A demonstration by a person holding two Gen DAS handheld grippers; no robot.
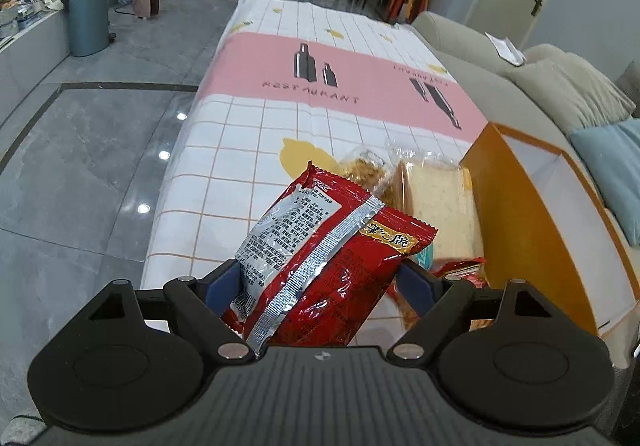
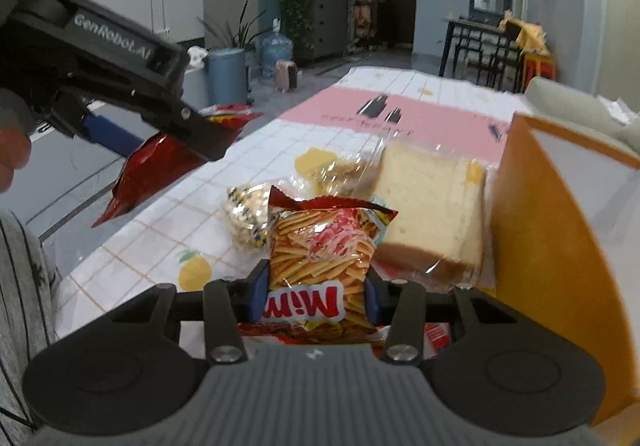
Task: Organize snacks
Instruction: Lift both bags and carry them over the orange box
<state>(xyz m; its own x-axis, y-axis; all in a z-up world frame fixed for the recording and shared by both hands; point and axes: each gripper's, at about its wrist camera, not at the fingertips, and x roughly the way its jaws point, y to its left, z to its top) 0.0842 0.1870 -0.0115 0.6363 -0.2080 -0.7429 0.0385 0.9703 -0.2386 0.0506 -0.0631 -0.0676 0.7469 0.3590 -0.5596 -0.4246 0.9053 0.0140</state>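
Tablecloth (image 1: 256, 126): left claw (image 1: 320, 282) clamps red packet (image 1: 320, 266); only right view shows right claw (image 2: 316, 294) gripping Mimi bag (image 2: 320, 266).

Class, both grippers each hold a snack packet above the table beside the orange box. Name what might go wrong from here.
1. The left gripper pinches the red packet near its lower end, so it may swing or slip.
2. The right gripper squeezes the packet of sticks, which may crush them.
3. The wrapped bread leans against the orange box and may be knocked.
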